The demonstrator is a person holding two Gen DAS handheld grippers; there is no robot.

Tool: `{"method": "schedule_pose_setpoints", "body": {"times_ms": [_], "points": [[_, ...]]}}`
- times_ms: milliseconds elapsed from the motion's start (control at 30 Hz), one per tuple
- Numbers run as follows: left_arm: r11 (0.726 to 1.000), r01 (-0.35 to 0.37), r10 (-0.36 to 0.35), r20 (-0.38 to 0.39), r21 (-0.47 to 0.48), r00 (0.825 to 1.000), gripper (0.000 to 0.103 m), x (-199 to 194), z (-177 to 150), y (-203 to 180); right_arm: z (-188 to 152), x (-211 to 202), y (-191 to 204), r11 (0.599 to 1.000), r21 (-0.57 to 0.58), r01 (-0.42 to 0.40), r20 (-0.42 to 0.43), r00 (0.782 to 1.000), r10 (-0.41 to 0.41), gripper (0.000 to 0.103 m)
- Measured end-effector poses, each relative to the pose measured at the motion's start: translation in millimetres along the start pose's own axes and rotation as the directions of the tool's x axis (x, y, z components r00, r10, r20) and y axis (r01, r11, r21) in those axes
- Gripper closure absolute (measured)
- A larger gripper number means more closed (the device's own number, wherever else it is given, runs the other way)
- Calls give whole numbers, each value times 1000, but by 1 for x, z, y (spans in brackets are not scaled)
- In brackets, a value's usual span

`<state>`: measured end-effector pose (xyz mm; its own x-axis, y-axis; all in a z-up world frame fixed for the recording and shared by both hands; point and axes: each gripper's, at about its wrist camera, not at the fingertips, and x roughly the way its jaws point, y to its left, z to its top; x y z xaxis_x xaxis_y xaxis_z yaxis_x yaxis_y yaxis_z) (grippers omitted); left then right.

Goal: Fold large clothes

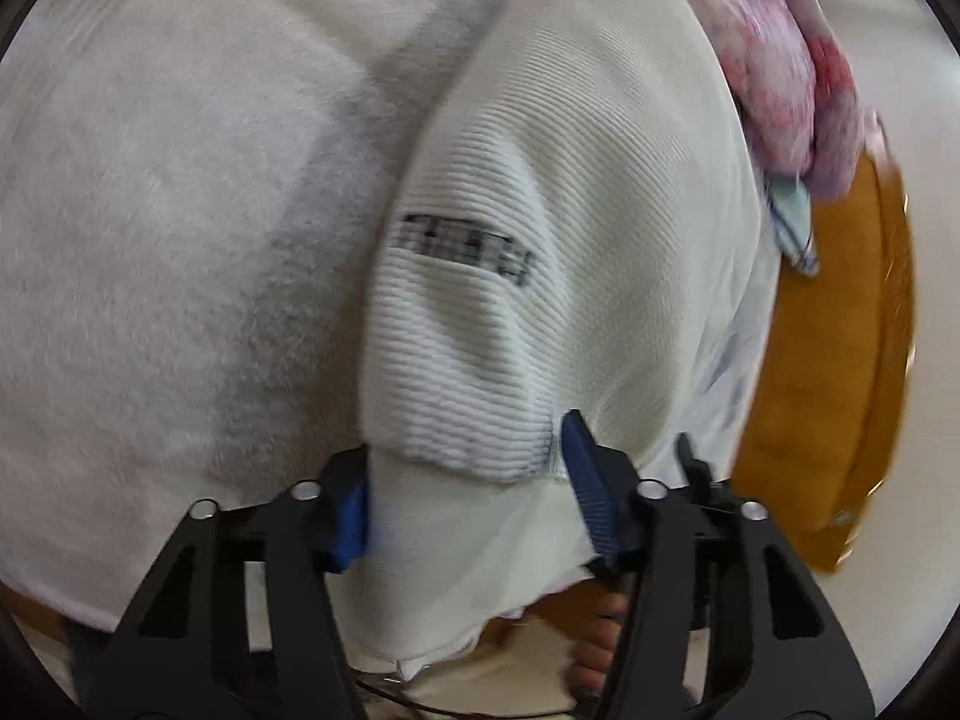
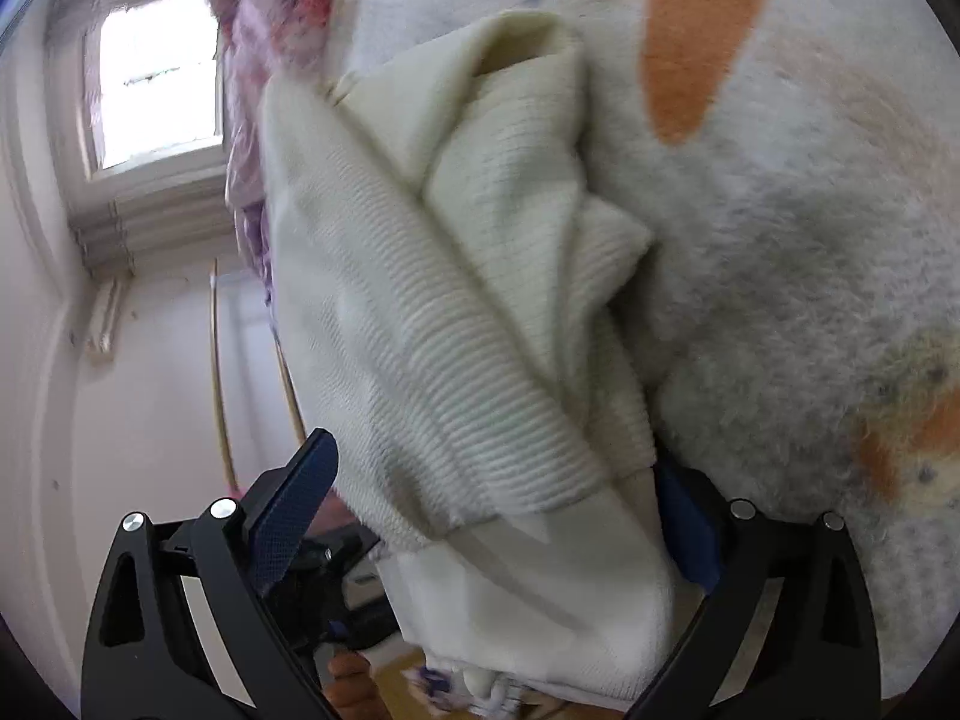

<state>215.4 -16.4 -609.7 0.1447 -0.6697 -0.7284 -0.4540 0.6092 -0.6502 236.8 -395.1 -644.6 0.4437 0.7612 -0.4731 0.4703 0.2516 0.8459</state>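
The left gripper [image 1: 474,492] has its blue pads on both sides of the hem of a cream ribbed sweater [image 1: 540,210], gripping it at lower centre. The right gripper [image 2: 486,516] stands wide apart around the sweater's bunched cuff without pinching it. A fuzzy white blanket [image 1: 150,210] lies underneath.

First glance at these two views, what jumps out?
A cream ribbed sweater fills both views, its hem lying between the jaws of the left gripper and the right gripper. Under it lies a fuzzy white blanket with orange patches, and a pink fluffy cloth sits at the upper right.
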Motion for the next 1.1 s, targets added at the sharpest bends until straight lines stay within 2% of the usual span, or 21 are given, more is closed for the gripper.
{"method": "schedule_pose_setpoints", "body": {"times_ms": [67,167,267,367,433,500,567,633,667,700,733,800,900,1000,1100], "points": [[1000,-12,12,-4,9,1000,55,-2,1,2,2,3,0,1000,13,23,10,1000,-24,9],[997,-70,69,12,30,998,55,0,-1,-1,1,9,10,996,-35,83,0,997,-83,10],[990,-128,127,26,55,992,53,7,1,-8,-1,6,9,993,-42,111,-9,994,-111,24],[989,-145,145,26,33,989,48,16,2,-7,3,6,1,998,8,69,10,998,-69,25],[987,-157,156,25,18,987,48,18,3,-10,5,11,6,998,26,51,-14,999,-51,25],[989,-146,146,14,21,989,47,28,5,-26,5,15,15,1000,15,15,-44,999,-14,25],[995,-96,96,-7,7,995,47,31,8,-34,6,27,23,1000,4,-4,-66,998,4,27],[997,-63,62,-26,-45,998,48,33,10,-35,9,36,20,999,20,36,-67,997,-35,38],[995,-71,69,-27,-68,997,63,31,11,-30,10,37,16,998,44,50,-60,997,-47,48],[994,-85,83,-33,-74,996,69,29,12,-29,10,34,13,996,75,45,-49,998,-42,58],[995,-74,72,-33,-66,997,74,25,12,-28,9,31,15,996,87,26,-33,999,-23,62],[998,-41,40,-25,-40,999,77,17,9,-36,4,22,28,998,57,24,-13,1000,-23,69],[1000,-7,7,-18,-4,1000,79,6,2,-47,-2,4,49,1000,24,13,28,1000,-14,72],[998,0,0,-3,60,1000,80,-8,-2,-69,-4,-7,87,994,-76,84,62,995,-80,74],[991,69,-71,13,114,997,80,-41,2,-90,-11,-16,135,980,-176,94,89,993,-79,75]]}}
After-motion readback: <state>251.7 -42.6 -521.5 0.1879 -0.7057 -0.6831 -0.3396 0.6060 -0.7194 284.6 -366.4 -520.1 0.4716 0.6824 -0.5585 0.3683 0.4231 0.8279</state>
